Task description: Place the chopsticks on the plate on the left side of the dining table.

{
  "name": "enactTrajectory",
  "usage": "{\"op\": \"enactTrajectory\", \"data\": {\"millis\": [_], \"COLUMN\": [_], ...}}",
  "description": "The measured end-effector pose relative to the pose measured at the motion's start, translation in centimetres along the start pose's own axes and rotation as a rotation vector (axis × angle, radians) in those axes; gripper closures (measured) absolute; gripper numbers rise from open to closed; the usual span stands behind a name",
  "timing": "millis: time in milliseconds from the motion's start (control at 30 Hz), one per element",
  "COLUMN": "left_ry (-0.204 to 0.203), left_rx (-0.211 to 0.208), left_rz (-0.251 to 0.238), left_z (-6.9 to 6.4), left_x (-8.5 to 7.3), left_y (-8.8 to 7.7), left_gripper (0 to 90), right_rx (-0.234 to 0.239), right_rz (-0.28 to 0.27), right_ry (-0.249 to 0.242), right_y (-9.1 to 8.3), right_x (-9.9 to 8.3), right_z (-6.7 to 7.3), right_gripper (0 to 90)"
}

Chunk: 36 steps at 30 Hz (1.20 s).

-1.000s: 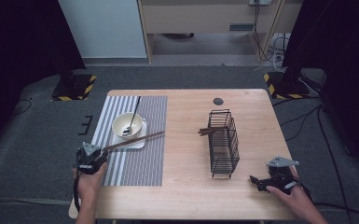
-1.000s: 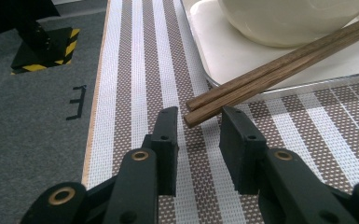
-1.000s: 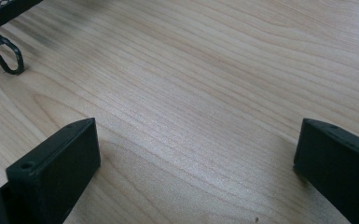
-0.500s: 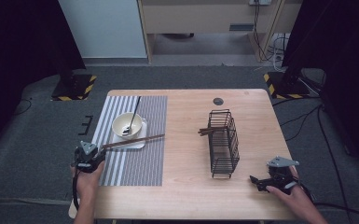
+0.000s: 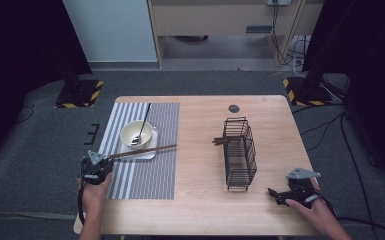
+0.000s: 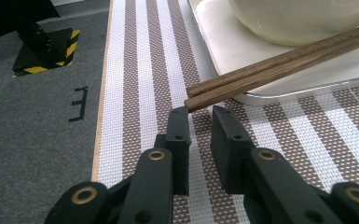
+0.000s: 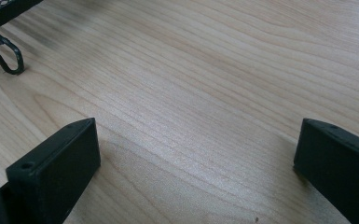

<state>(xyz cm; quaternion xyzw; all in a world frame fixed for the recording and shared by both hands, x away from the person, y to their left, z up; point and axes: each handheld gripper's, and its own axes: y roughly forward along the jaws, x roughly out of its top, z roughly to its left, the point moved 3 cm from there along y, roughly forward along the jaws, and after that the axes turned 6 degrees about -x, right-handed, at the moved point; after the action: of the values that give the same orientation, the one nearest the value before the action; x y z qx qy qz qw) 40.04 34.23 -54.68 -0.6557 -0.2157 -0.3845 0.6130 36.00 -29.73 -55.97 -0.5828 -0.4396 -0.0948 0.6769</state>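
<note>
left gripper (image 6: 199,119) low over the mat (image 6: 135,74), jaws just closing, nearly shut, empty, chopsticks (image 6: 279,63) tips right ahead, right gripper (image 7: 196,154) wide open, empty

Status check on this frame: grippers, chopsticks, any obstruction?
Left gripper jaws just closing, narrow gap, at chopsticks' near ends, not yet clamped. Right gripper open, idle on table. Chopsticks rest across tray. Nothing blocking.

Black wire basket (image 5: 240,153) stands upright on the right half of the wooden surface (image 5: 200,200), with dark sticks (image 5: 222,141) protruding from its left side. A small dark round disc (image 5: 234,108) is set in the surface near the far edge. Grey carpet floor (image 5: 35,150) surrounds it. Two yellow-and-black striped stand bases (image 5: 79,94) sit beyond the far corners.
</note>
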Motion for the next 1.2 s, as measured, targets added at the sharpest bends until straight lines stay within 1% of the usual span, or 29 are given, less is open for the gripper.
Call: {"op": "enactTrajectory", "data": {"millis": [233, 367, 533, 567, 600, 700, 767, 833, 867, 900, 1067, 1200], "left_ry": [0.002, -0.002, -0.005, -0.009, -0.018, -0.022, -0.029, -0.029, -0.026, -0.014, -0.005, -0.006], "left_rx": [-0.002, 0.006, 0.005, 0.005, 0.006, 0.007, 0.003, 0.001, -0.001, -0.003, -0.001, -0.002], "left_rz": [-0.004, -0.006, -0.01, -0.011, -0.016, -0.019, -0.031, -0.032, -0.031, -0.024, -0.022, -0.019], "left_z": [-0.11, -0.02, -0.01, 0.0, 0.08, 0.16, 0.18, 0.15, 0.12, 0.05, -0.01, 0.15], "left_x": [0.08, 0.08, 0.1, 0.11, 0.11, 0.12, 0.2, 0.23, 0.25, 0.35, 0.45, 0.49], "left_y": [0.02, -0.01, 0.03, 0.05, 0.1, 0.09, 0.07, 0.08, 0.1, 0.21, 0.32, 0.51], "left_gripper": [77.0, 74.0, 71.9, 71.9, 69.5, 68.4, 68.1, 68.2, 68.2, 68.3, 67.7, 67.9], "right_rx": [0.0, 0.0, 0.0, 0.0, 0.0, -0.001, -0.001, -0.001, -0.001, -0.001, -0.001, -0.001], "right_rz": [0.0, 0.0, -0.001, -0.001, 0.0, -0.001, 0.0, 0.0, -0.001, -0.001, -0.001, -0.001], "right_ry": [0.0, 0.0, -0.002, -0.002, 0.0, -0.002, -0.002, 0.001, -0.002, -0.002, -0.002, -0.001], "right_y": [0.0, 0.0, 0.0, 0.0, 0.0, 0.0, 0.0, -0.01, 0.0, 0.0, 0.0, 0.0], "right_x": [0.0, 0.0, 0.0, 0.0, 0.0, 0.0, 0.0, 0.0, 0.0, 0.0, 0.0, 0.0], "right_z": [0.0, 0.0, -0.01, -0.01, 0.0, -0.01, -0.01, 0.01, -0.01, -0.01, -0.01, -0.01], "right_gripper": [0.2, 0.2, 0.2, 0.2, 0.2, 0.2, 0.2, 0.2, 0.2, 0.2, 0.2, 0.2]}}
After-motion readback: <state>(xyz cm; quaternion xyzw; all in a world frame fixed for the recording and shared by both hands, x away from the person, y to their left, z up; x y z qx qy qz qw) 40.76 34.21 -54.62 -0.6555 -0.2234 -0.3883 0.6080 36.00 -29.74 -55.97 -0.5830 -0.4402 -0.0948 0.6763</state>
